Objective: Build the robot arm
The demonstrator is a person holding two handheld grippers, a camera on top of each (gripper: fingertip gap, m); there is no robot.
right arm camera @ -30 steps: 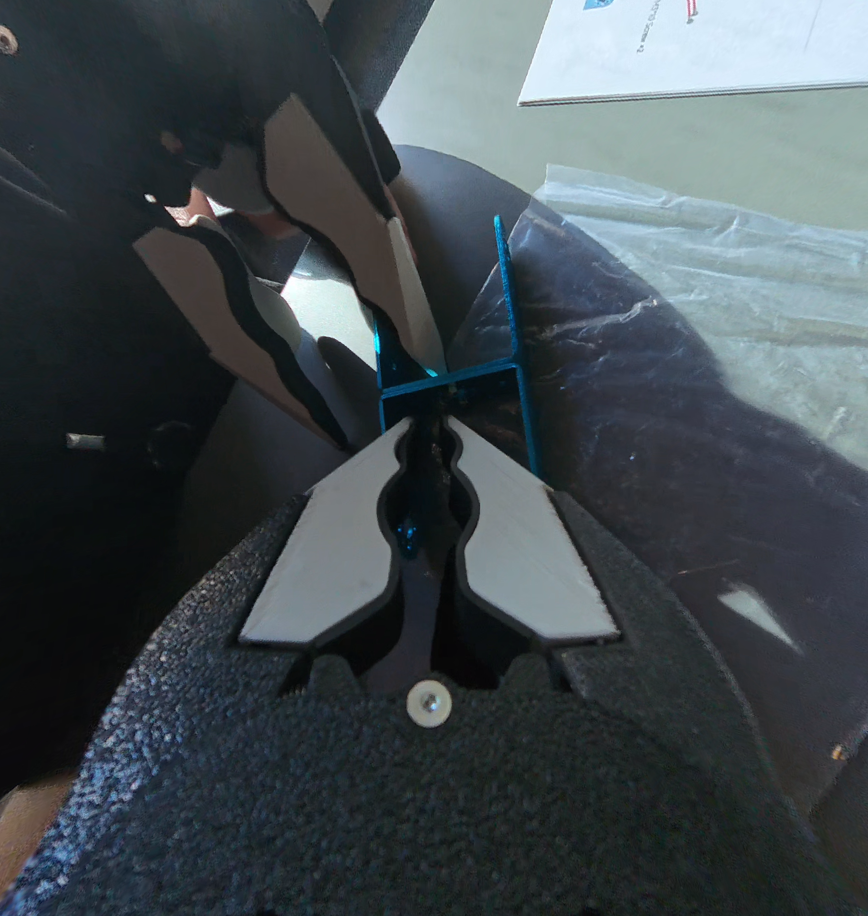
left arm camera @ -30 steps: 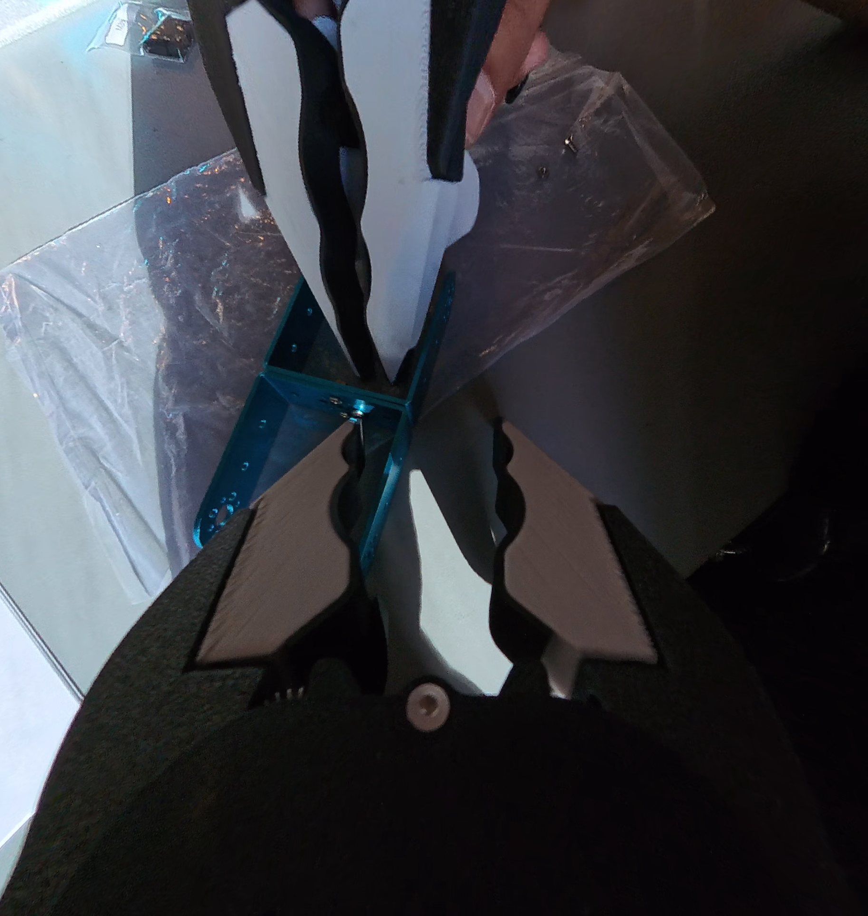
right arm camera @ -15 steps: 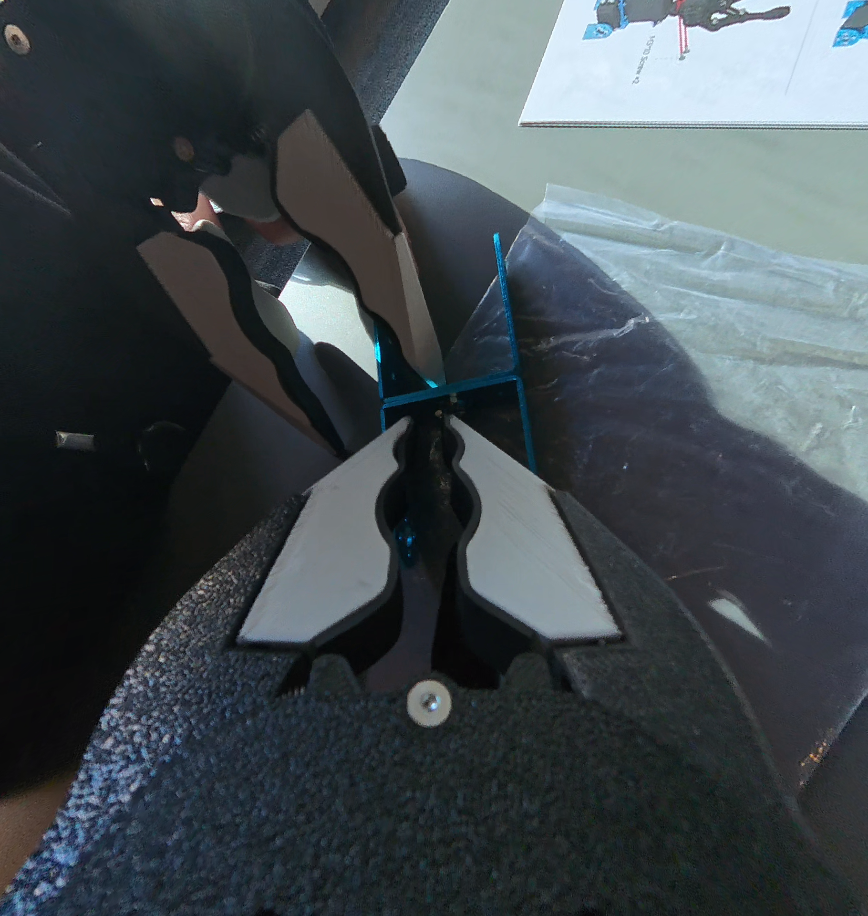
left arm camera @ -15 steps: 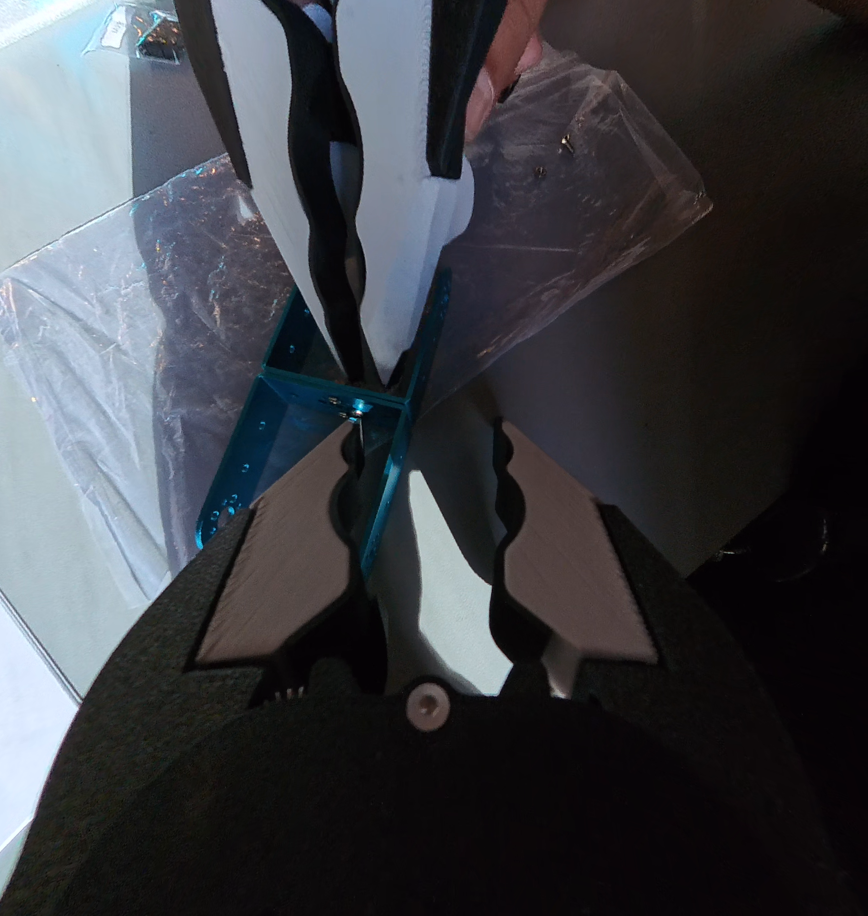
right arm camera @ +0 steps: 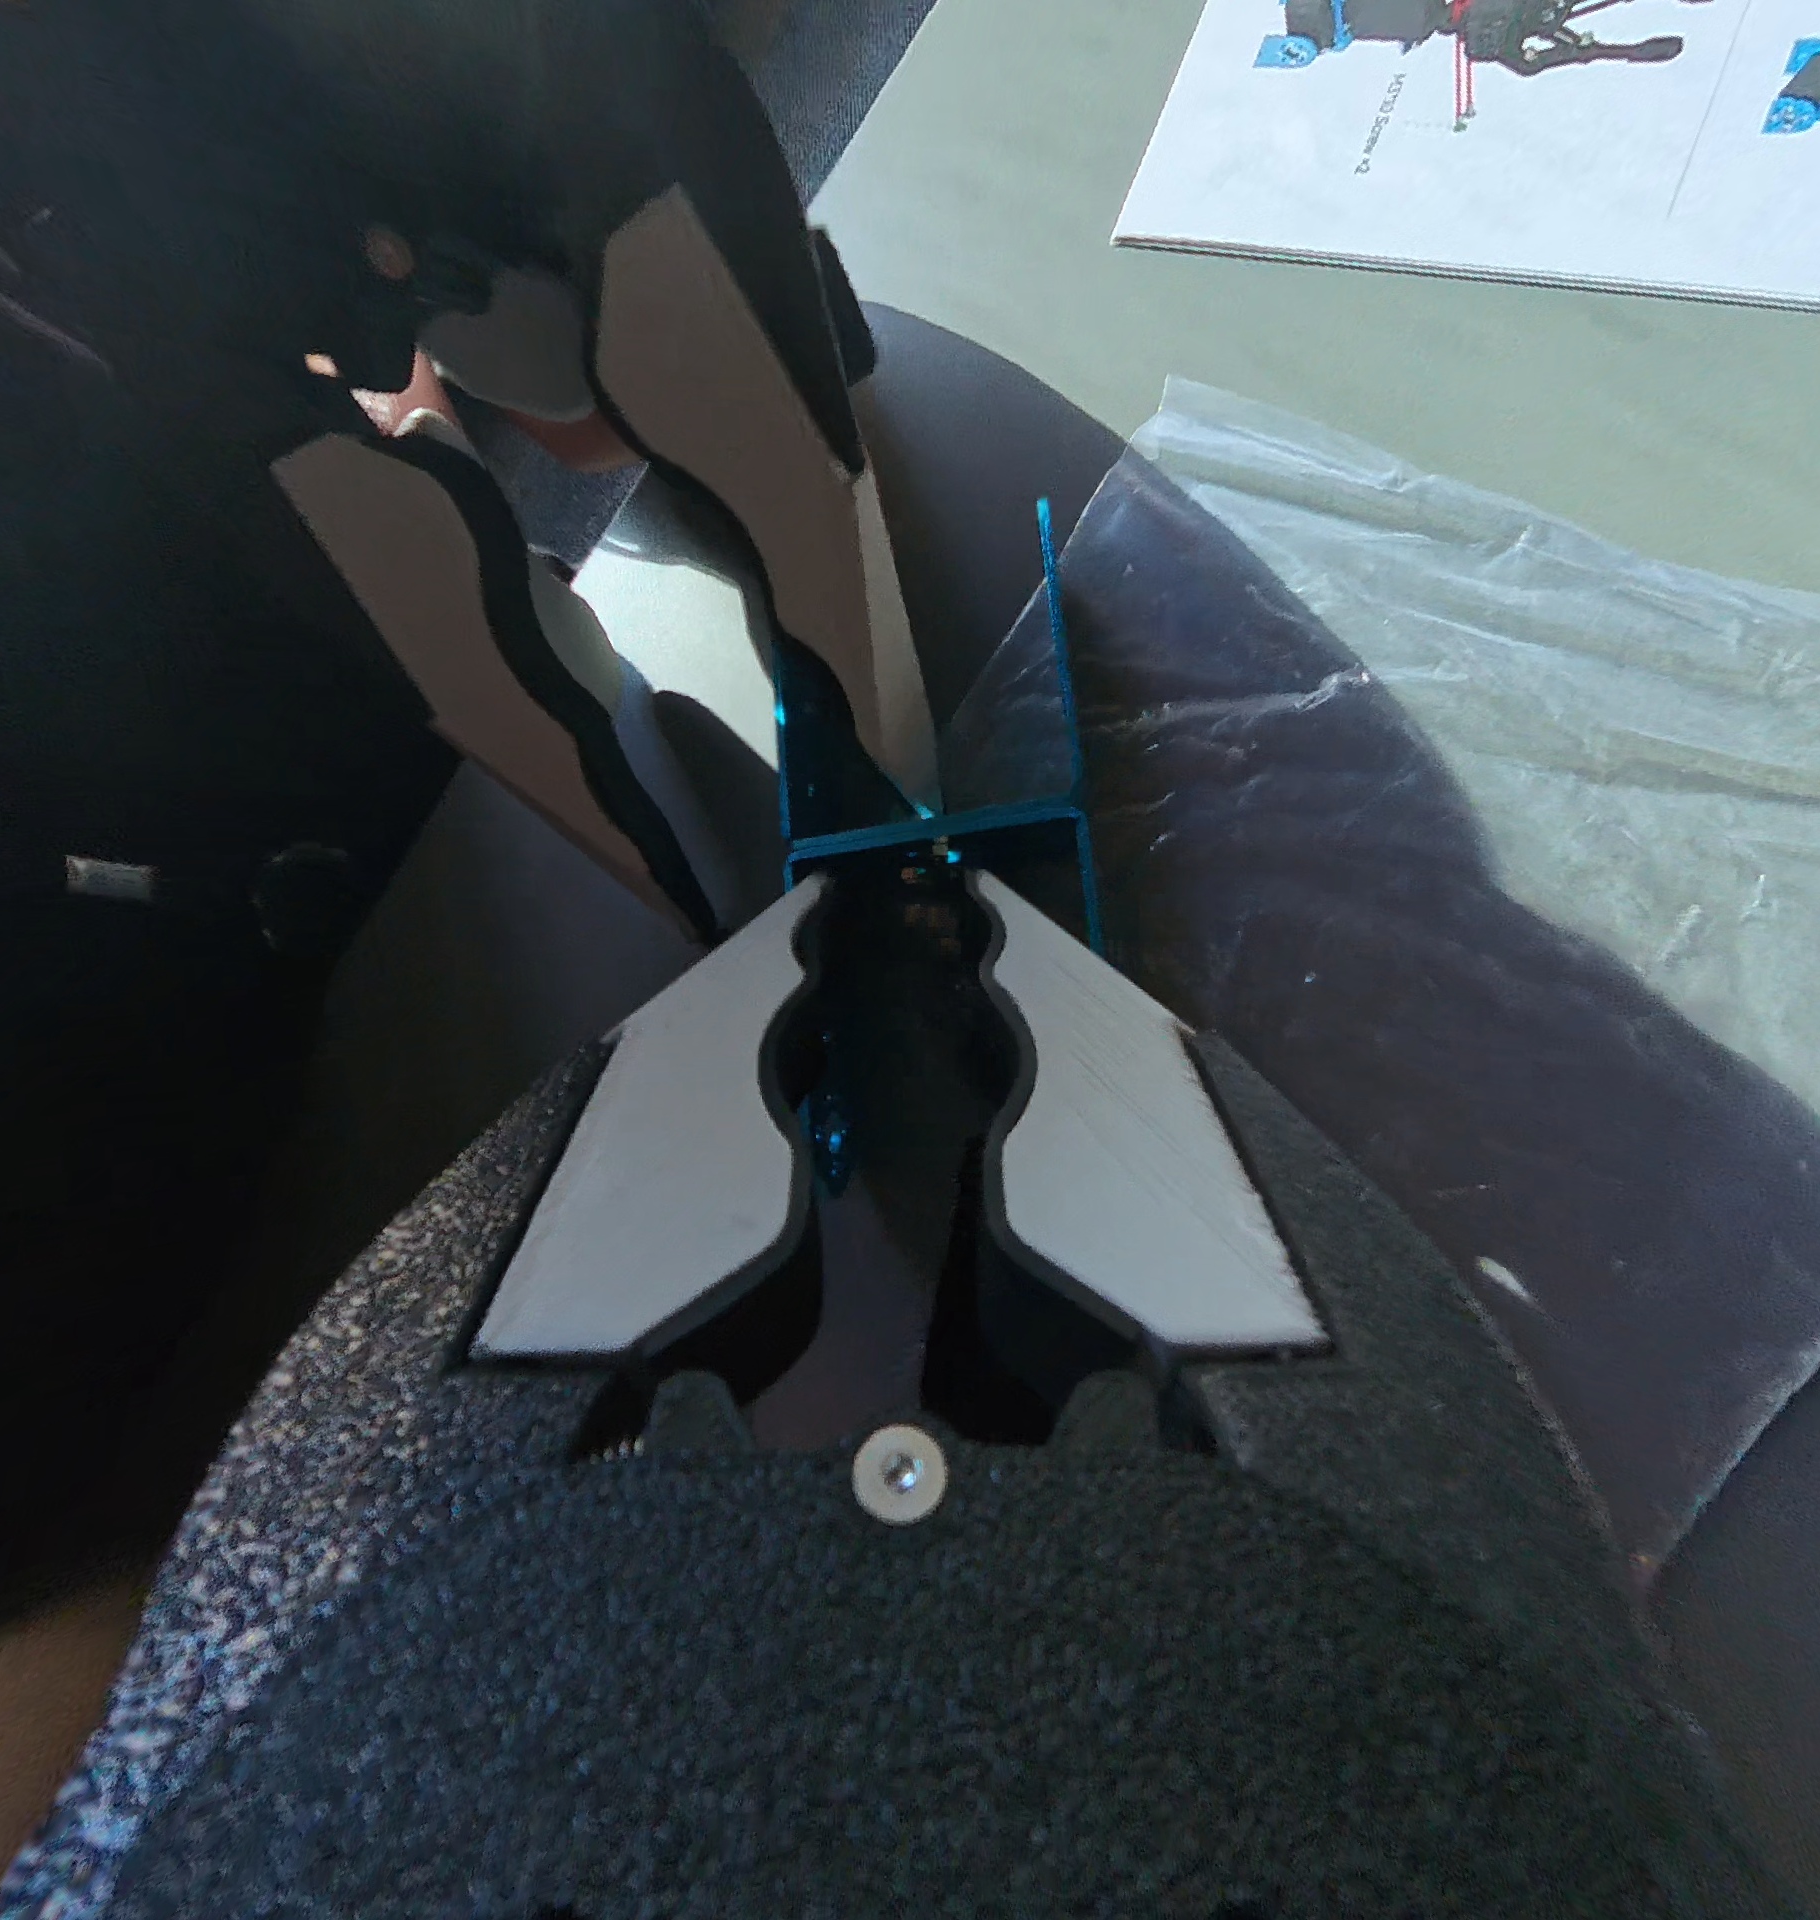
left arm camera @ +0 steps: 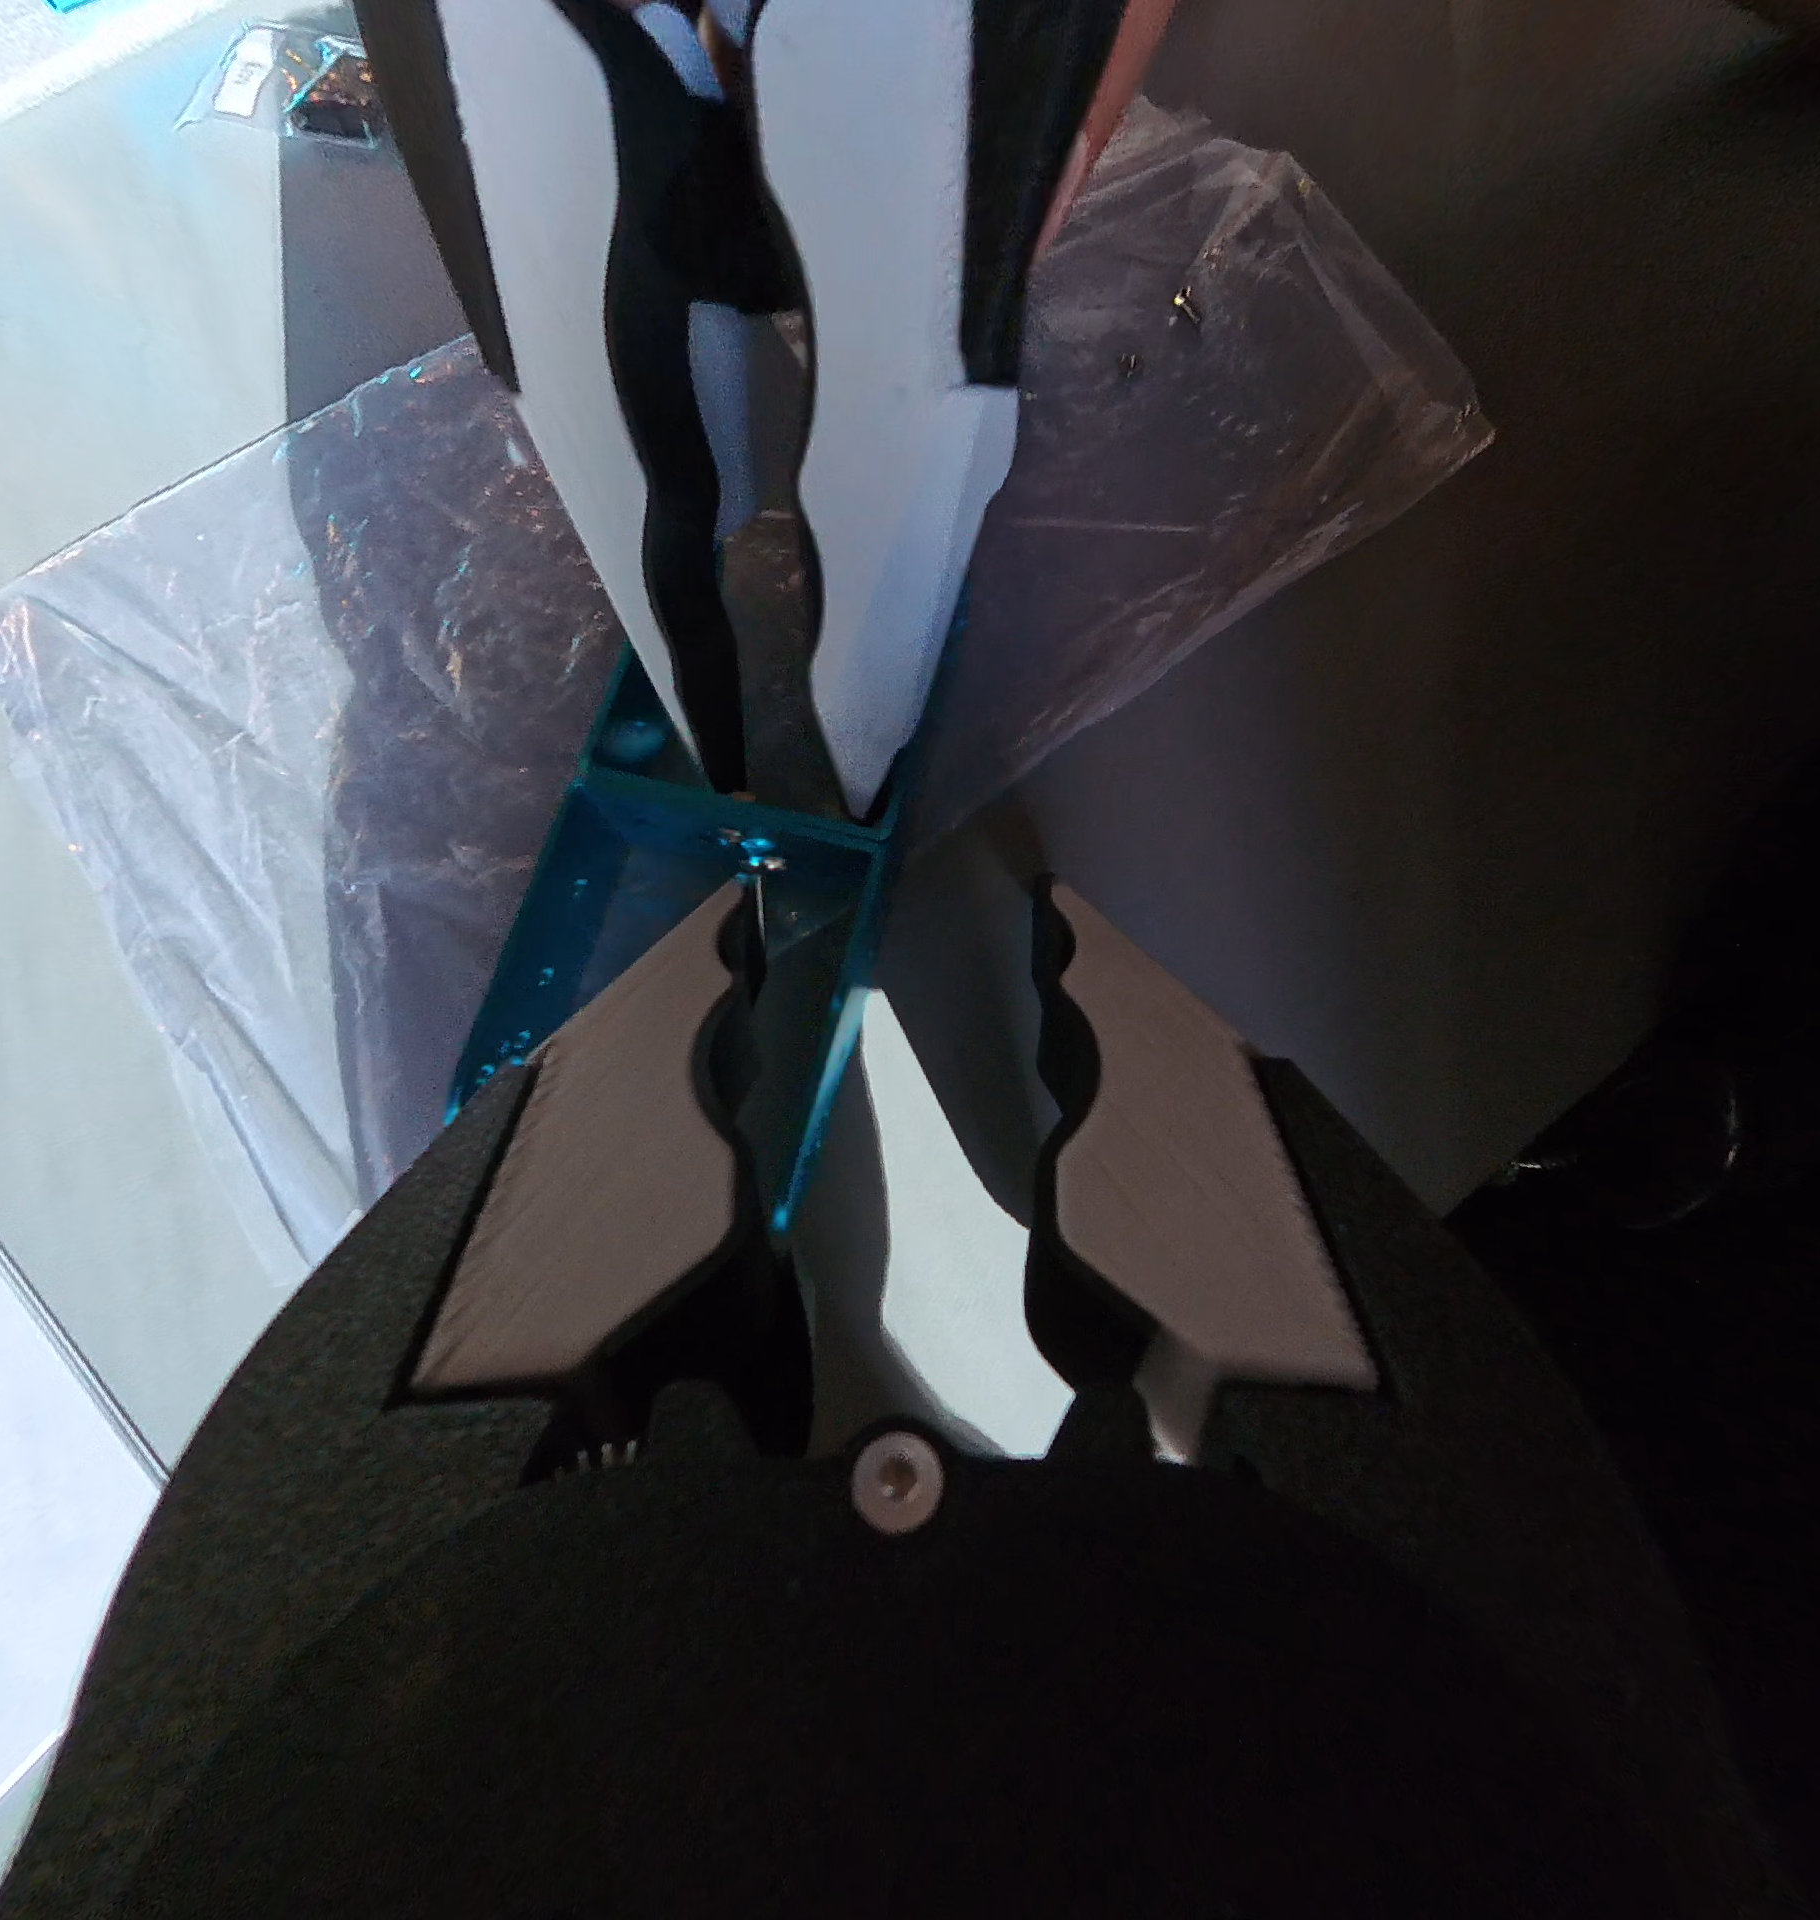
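1. Right gripper (right arm camera: 901, 883): jaws have parted slightly since a second ago, now straddling the blue bracket (right arm camera: 937, 831) without clamping.
2. Left gripper (left arm camera: 885, 904): wide open throughout; one finger (left arm camera: 615, 1122) sits inside the bracket.
3. Bracket stands unmoved on the clear plastic bag (right arm camera: 1508, 665).

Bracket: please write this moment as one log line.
left gripper: open, straddles bracket wall | right gripper: open, tips at bracket | bag: beside bracket

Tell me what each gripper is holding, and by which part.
Nothing is clamped: the left gripper is open, straddling one flange of the blue bracket; the right gripper has jaws parted, tips at the bracket's crosspiece, nothing seen between them.
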